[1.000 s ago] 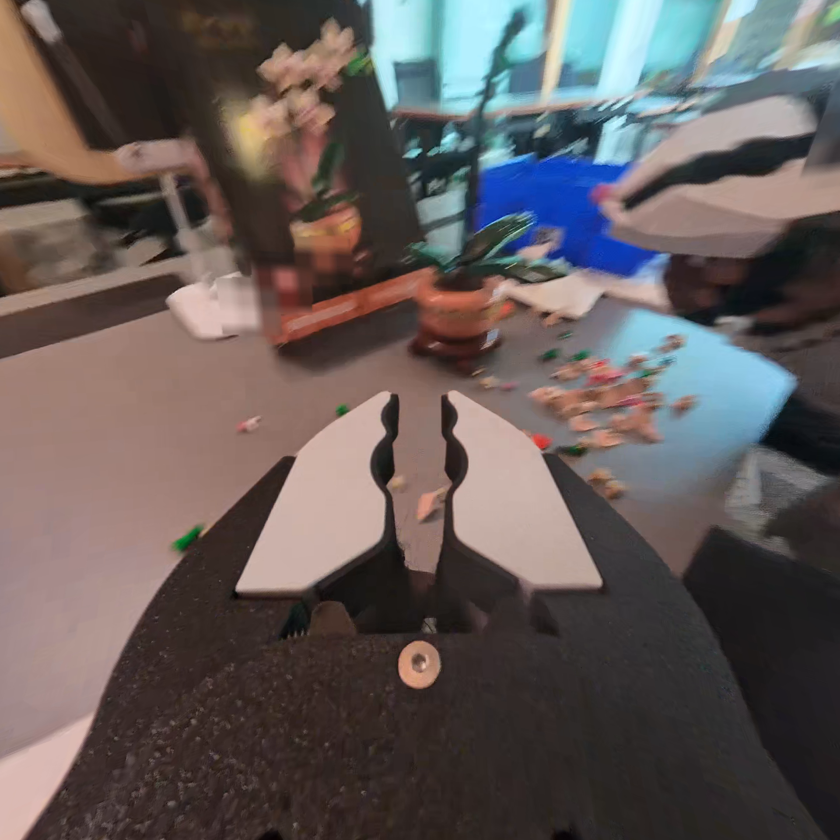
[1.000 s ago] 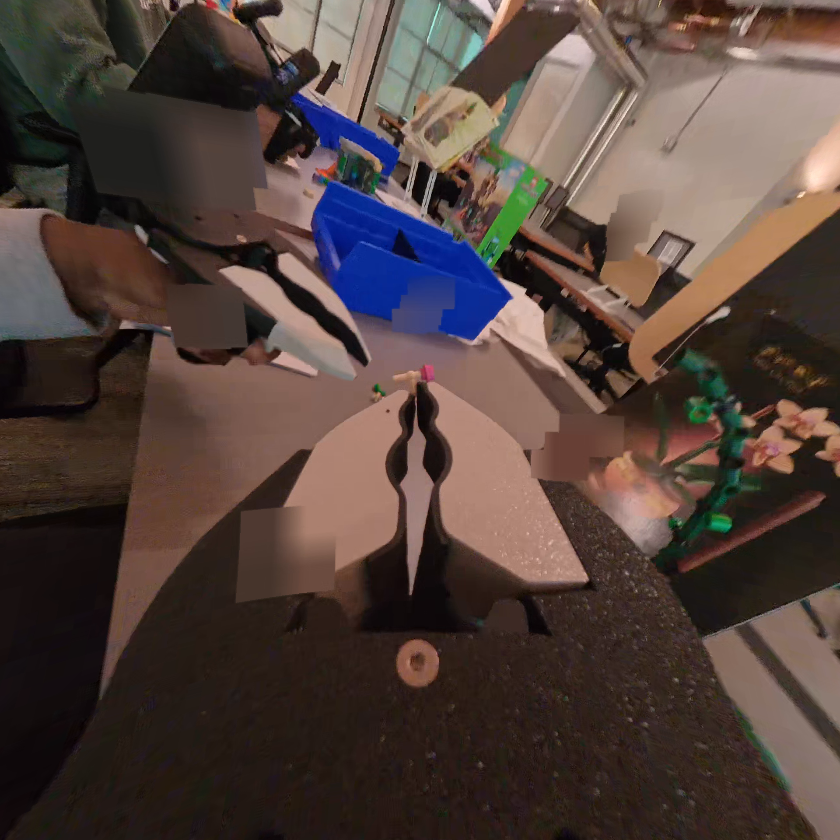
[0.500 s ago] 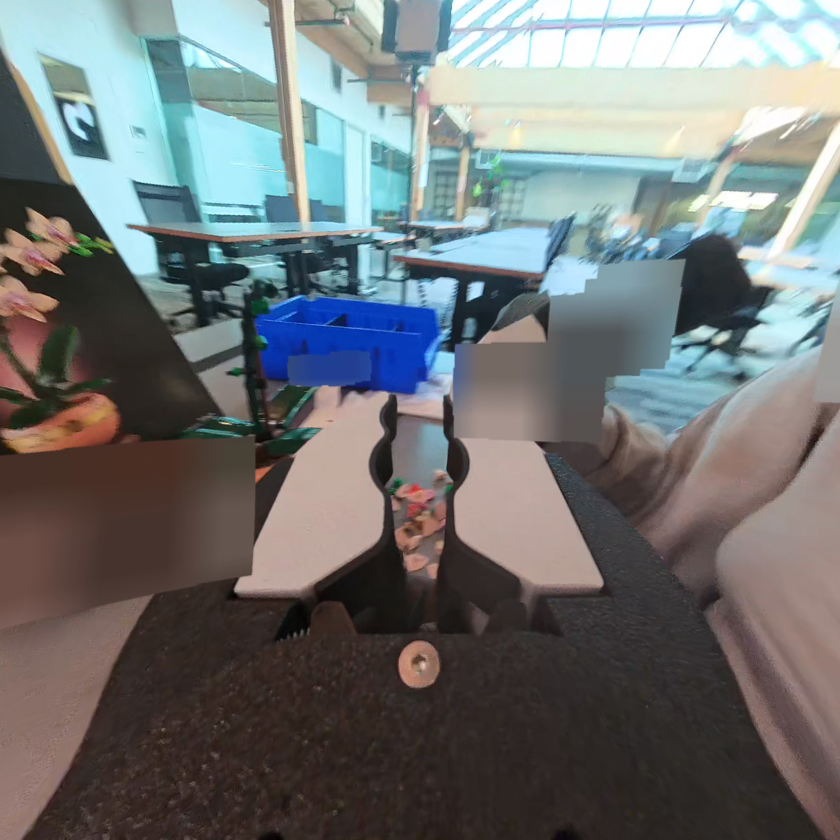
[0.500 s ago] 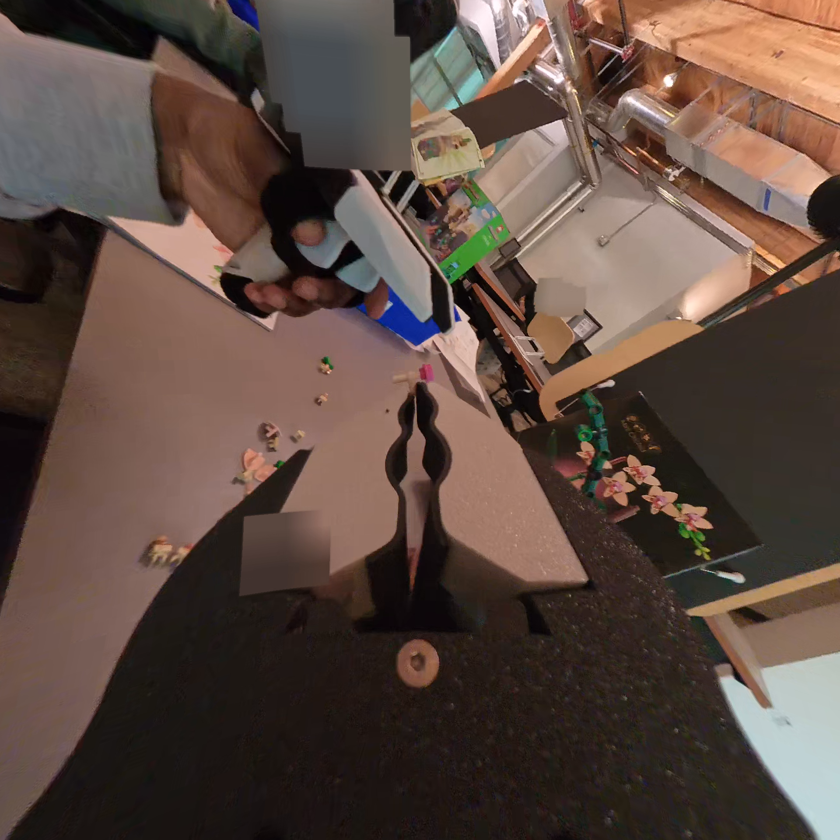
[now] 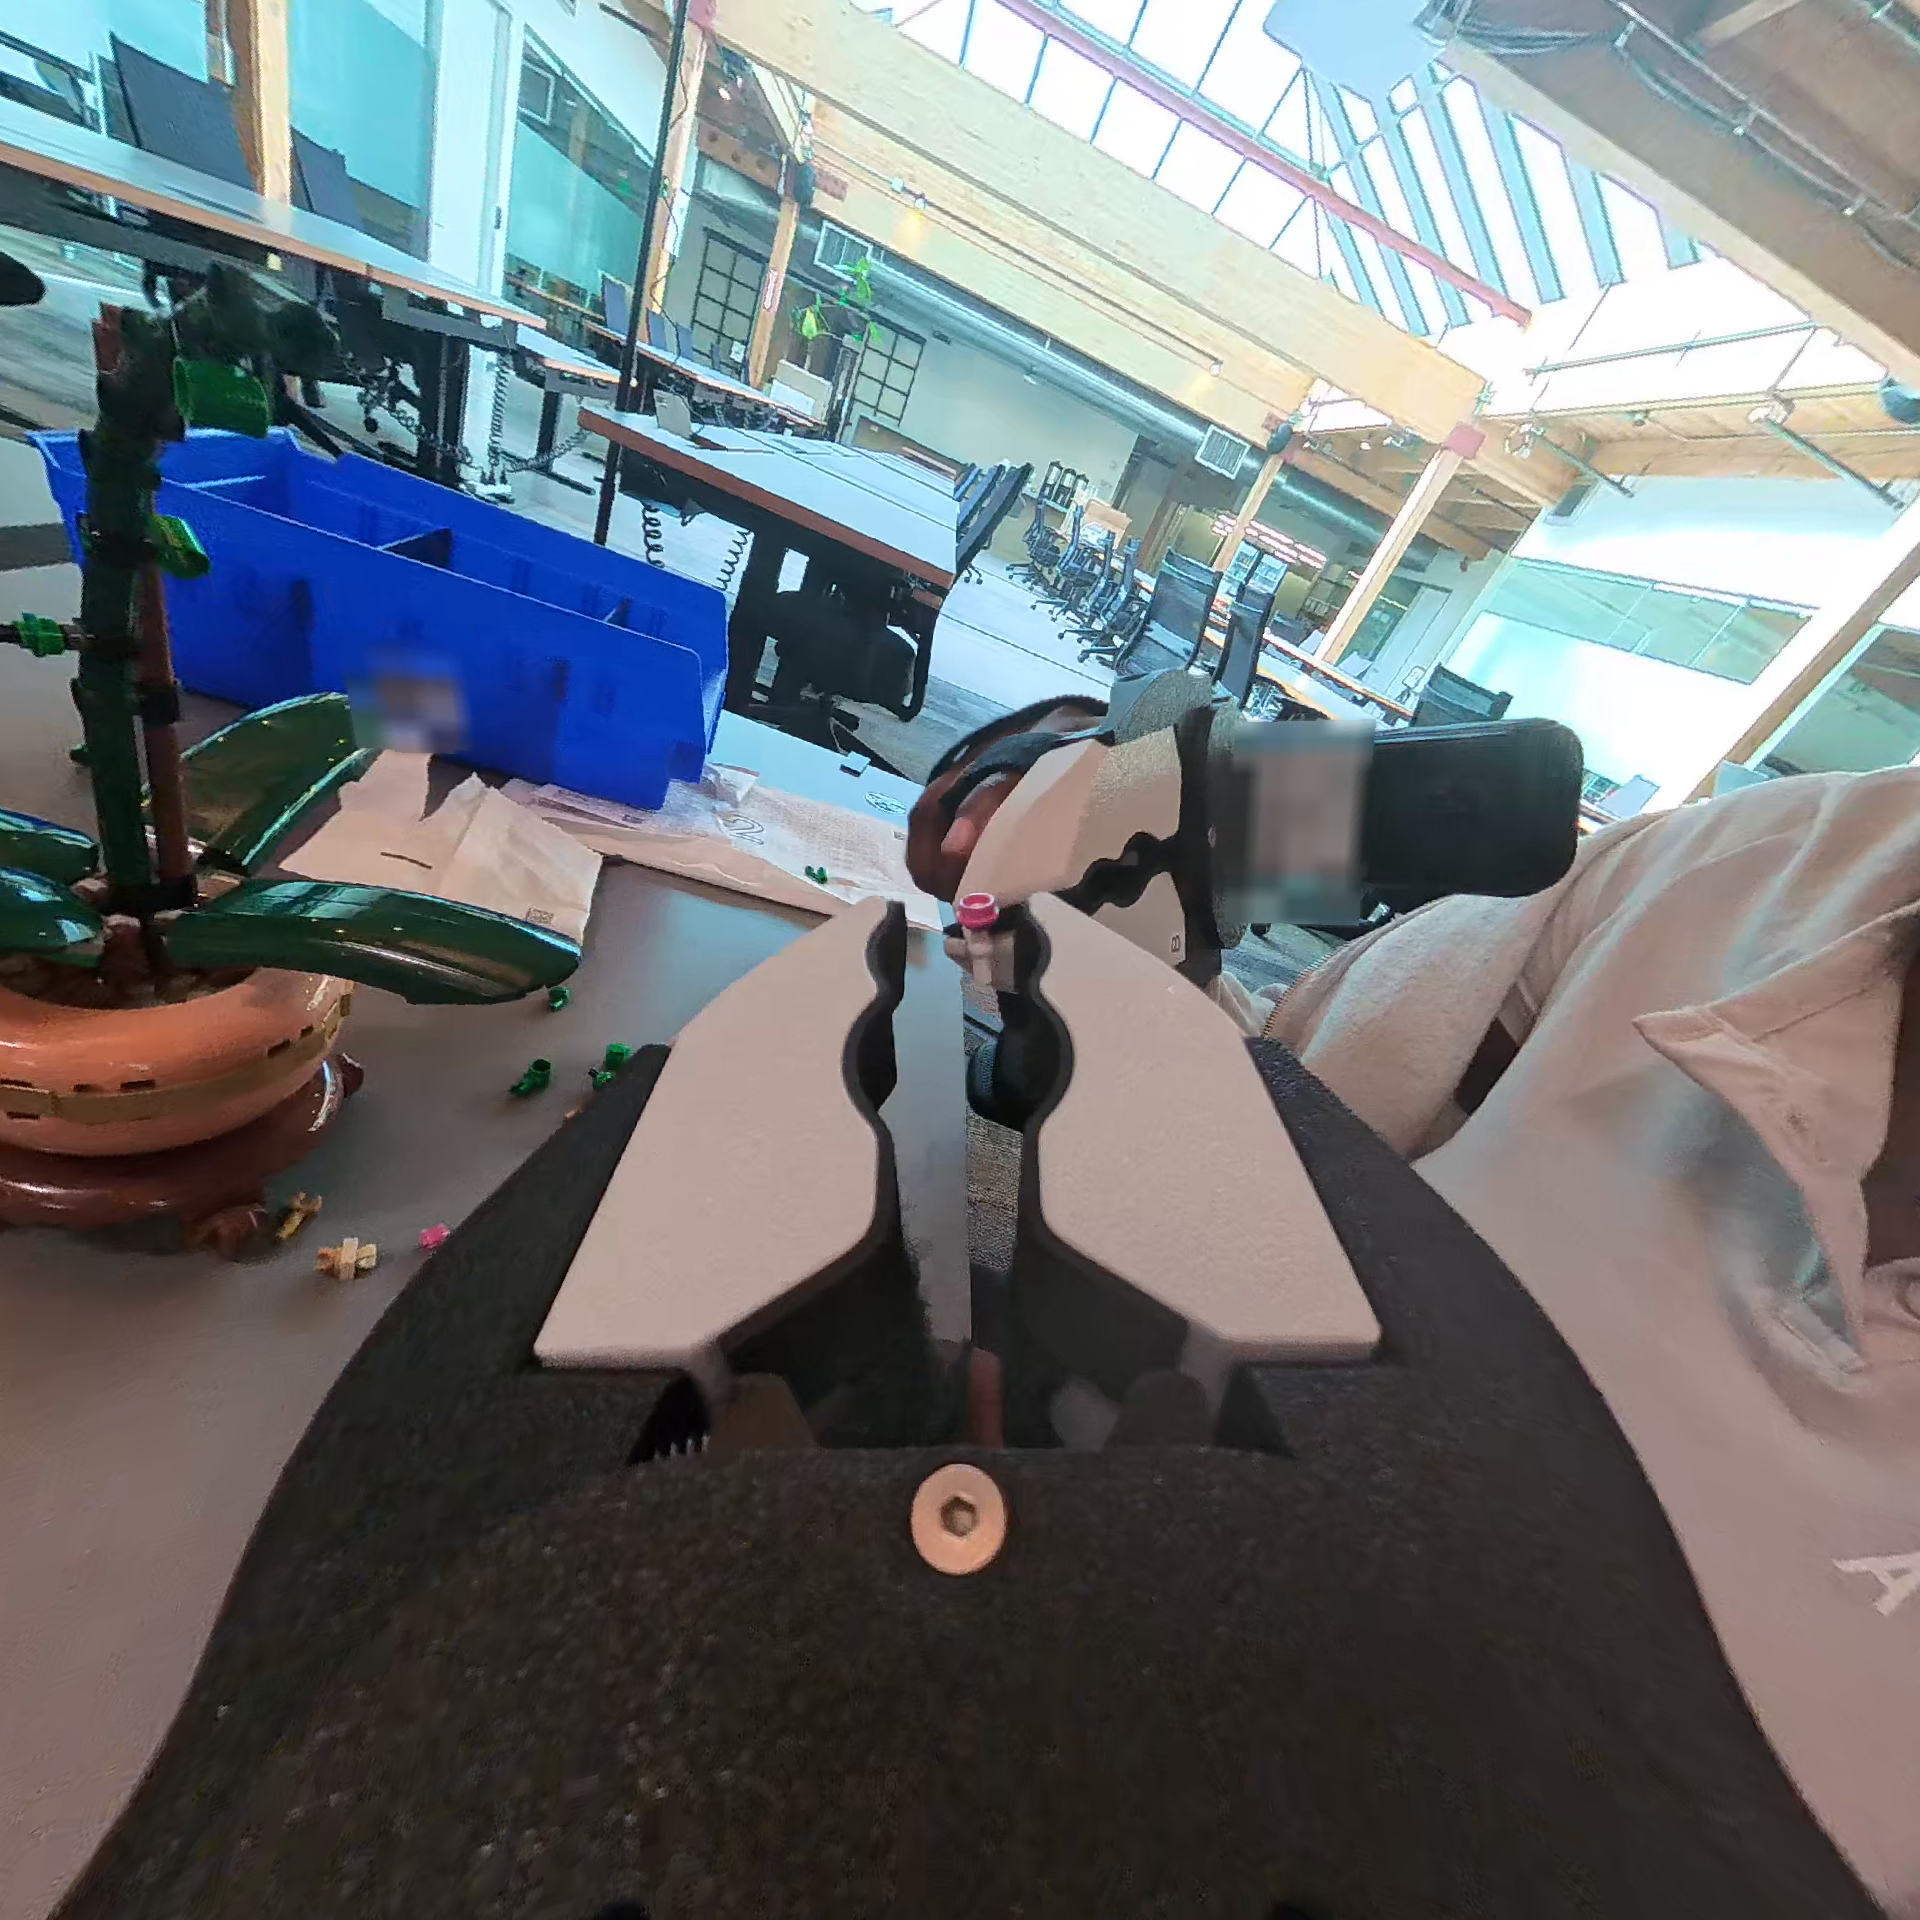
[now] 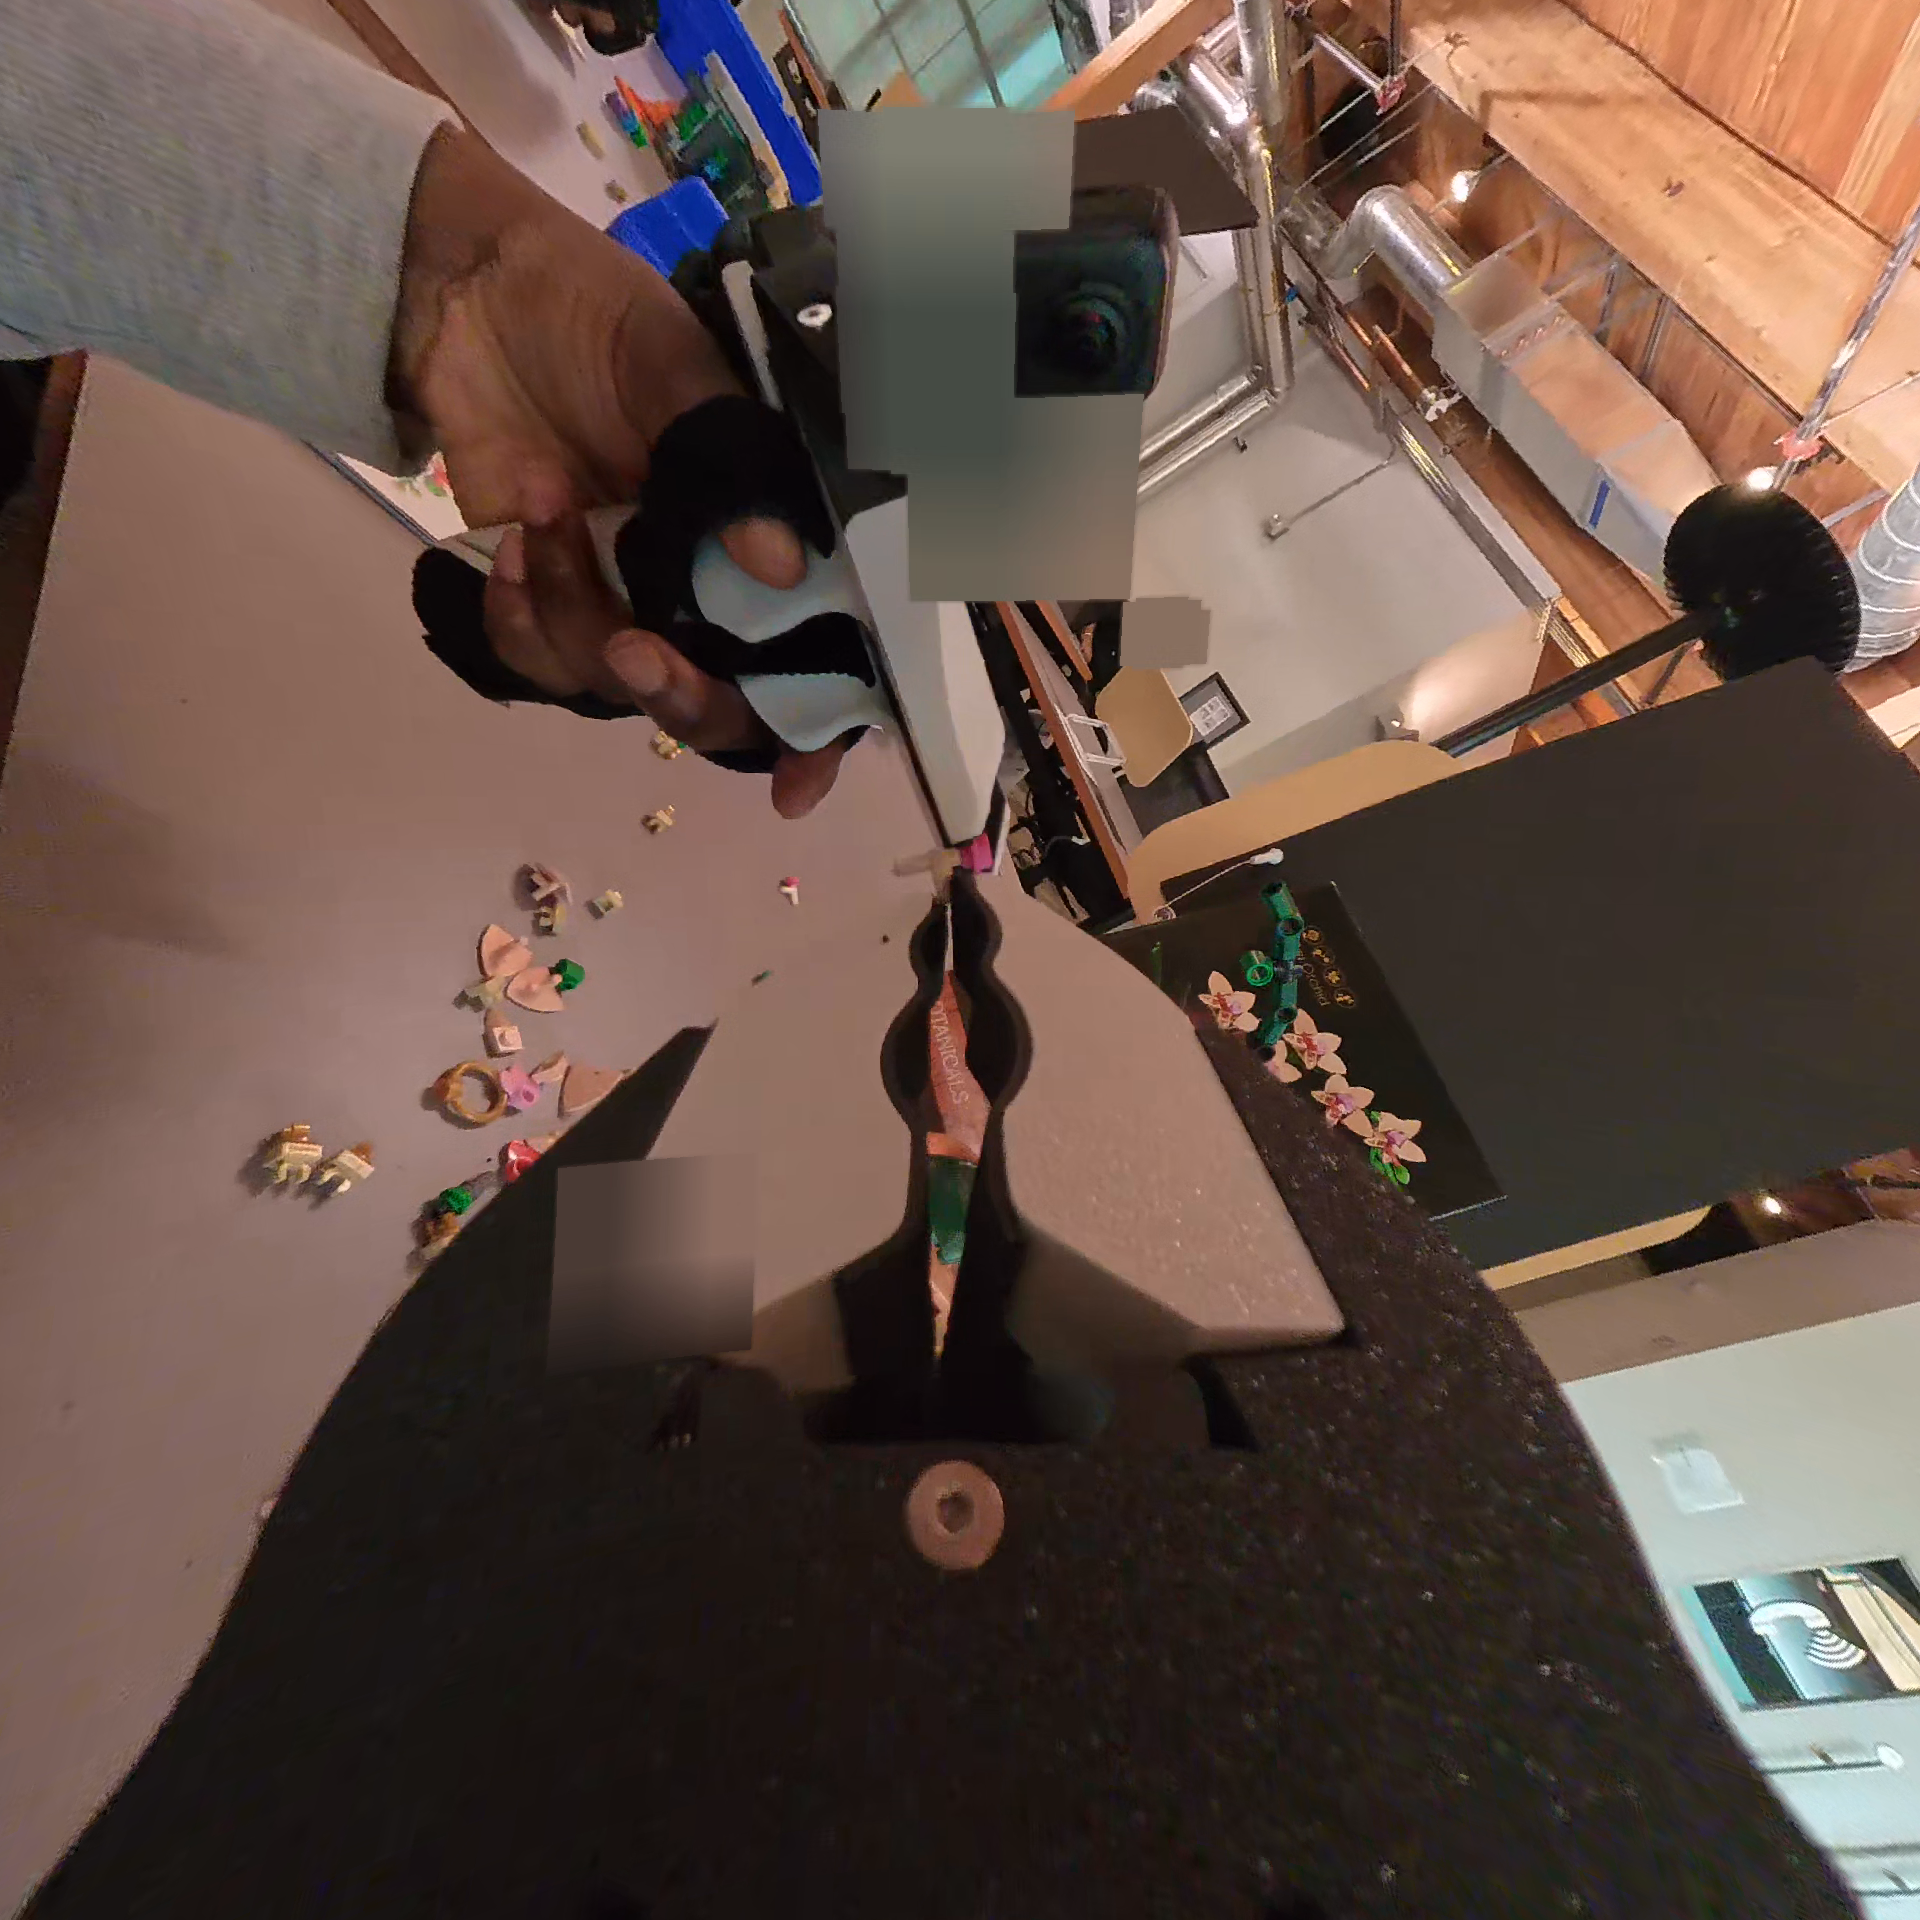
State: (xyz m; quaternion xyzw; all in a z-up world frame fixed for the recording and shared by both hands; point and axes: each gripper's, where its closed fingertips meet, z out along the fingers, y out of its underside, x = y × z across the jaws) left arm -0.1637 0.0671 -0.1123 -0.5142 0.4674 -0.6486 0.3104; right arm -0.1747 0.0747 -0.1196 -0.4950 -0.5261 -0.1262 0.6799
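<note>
My right gripper (image 6: 956, 896) is shut on a small tan peg with a pink end (image 6: 948, 862) and holds it above the grey table (image 6: 208, 831). My left gripper (image 5: 961, 914) is open with a narrow gap. The pink-tipped peg (image 5: 979, 930) sits at that gap, close to the inner side of the left gripper's right finger. In the left wrist view the right gripper (image 5: 1029, 847) reaches in from the right. In the right wrist view the left gripper (image 6: 971, 821), held in a hand (image 6: 561, 416), points down at the peg's pink end.
A brick-built plant in a tan pot (image 5: 156, 1049) stands at the left, with a blue bin (image 5: 468, 623) and paper bags (image 5: 468, 842) behind it. Loose small pieces (image 6: 520, 987) lie scattered on the table. A black box with orchid pictures (image 6: 1403, 1039) stands at the right. The grippers are tip to tip, or close to it.
The left gripper has swung up from the table and come to the right gripper. The right gripper kept its hold on the peg. The two grippers now meet tip to tip.
</note>
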